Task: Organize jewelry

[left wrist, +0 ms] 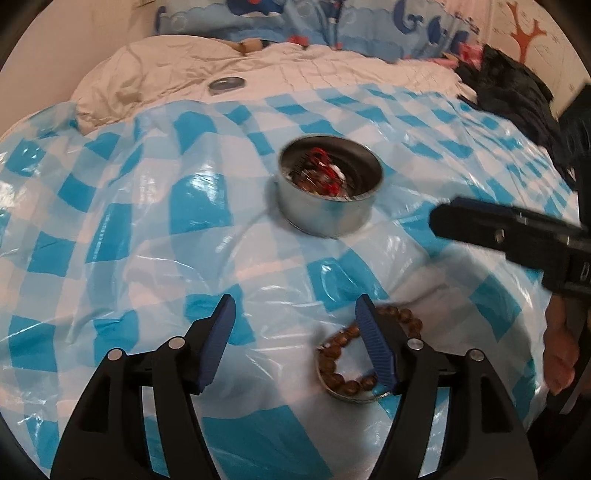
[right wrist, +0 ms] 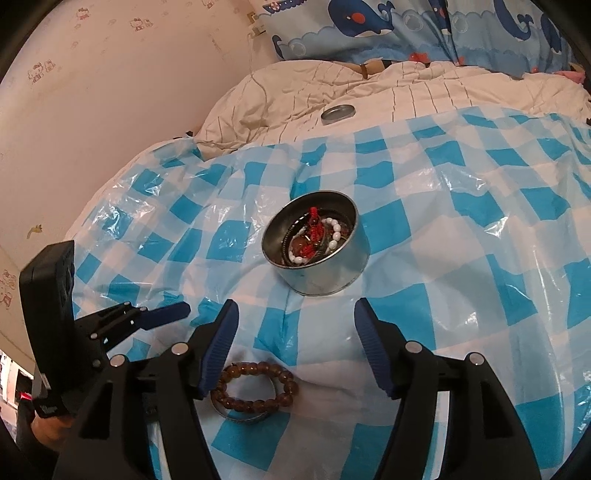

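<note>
A round metal tin [left wrist: 325,206] [right wrist: 321,266] stands on the blue-and-white checked plastic sheet and holds red cord, white beads and dark bracelets. A brown bead bracelet [left wrist: 347,369] [right wrist: 255,387] lies on the sheet over a thin silver bangle [right wrist: 243,417], nearer than the tin. My left gripper [left wrist: 295,332] is open and empty, its right finger just beside the bracelet. My right gripper [right wrist: 295,339] is open and empty, above the sheet between tin and bracelet; it also shows in the left wrist view [left wrist: 509,236].
The tin's lid [left wrist: 226,84] [right wrist: 338,112] lies far back on a beige quilt. Whale-print pillows [right wrist: 406,29] sit at the headboard. Dark clothing [left wrist: 517,96] is piled at the right. A wall [right wrist: 92,110] runs along the left.
</note>
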Demonstrator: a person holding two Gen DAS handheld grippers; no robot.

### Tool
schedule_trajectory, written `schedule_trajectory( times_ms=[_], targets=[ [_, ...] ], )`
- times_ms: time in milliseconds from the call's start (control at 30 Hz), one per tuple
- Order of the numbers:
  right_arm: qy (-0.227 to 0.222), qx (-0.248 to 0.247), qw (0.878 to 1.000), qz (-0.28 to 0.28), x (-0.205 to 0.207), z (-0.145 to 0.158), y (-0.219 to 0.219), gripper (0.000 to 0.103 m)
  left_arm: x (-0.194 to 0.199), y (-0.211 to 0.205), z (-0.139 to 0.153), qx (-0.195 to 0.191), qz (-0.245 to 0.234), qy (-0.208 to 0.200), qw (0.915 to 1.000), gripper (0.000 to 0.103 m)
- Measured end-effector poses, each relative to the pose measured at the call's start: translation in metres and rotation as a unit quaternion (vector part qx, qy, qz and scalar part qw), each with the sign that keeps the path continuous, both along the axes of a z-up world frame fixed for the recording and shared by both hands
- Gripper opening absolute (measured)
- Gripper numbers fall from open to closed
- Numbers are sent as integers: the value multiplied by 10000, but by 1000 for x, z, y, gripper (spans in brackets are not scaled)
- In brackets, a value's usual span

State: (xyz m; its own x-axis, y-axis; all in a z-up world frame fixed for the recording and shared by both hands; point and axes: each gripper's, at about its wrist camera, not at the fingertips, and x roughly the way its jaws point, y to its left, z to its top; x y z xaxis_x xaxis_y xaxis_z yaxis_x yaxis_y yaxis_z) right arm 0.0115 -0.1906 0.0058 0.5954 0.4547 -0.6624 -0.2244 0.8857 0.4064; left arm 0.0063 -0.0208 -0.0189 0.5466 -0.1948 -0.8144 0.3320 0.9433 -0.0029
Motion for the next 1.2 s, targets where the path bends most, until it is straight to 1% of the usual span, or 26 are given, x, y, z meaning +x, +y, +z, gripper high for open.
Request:
schedule_trajectory(
  times_ms=[167,400,533,667,700,733,767,800,833,867,900,933,1033,1100,1200],
  targets=[
    [70,52,9999,-62,-4,1,-7,63,-2,-13,-13,173,-228,32,9996,64],
    [-3,61,9999,-93,-7,6,-12,66,1,-27,-28,321,-412,139,9985,65],
    [14,150,9999,-58,-4,6,-10,66,0,-34,-33,345,-528,127,9979,65],
    [-47,129,9999,48,-2,8,-6,66,3,-33,-33,235,-537,189,9981,64],
    [-46,121,9999,57,-2,8,-6,66,5,-33,-33,191,-537,217,9981,60],
    [-44,122,9999,45,-2,8,-6,66,6,-34,-33,120,-570,266,9979,47],
    [-40,134,9999,23,-1,8,-7,67,7,-36,-33,9,-676,381,9970,40],
    [-41,145,9999,16,-1,8,-6,67,6,-38,-32,-55,-770,449,9960,28],
    [-43,165,9999,3,-1,9,-7,67,6,-40,-32,-50,-819,462,9956,19],
    [-50,175,9998,-3,0,9,-9,67,4,-43,-32,11,-902,467,9948,17],
    [-60,178,9998,-10,0,10,-10,67,2,-45,-32,38,-948,476,9943,12],
    [-65,184,9998,-9,0,10,-10,67,2,-44,-31,15,-952,497,9942,10],
    [-72,194,9998,6,0,11,-13,67,8,-28,-25,-499,-775,626,9938,10],
    [-75,196,9998,30,0,11,-14,67,14,-8,-18,-900,-468,607,9930,10],
    [-39,162,9998,113,0,10,-11,67,22,22,-9,-1290,71,484,9904,10]
  ],
)
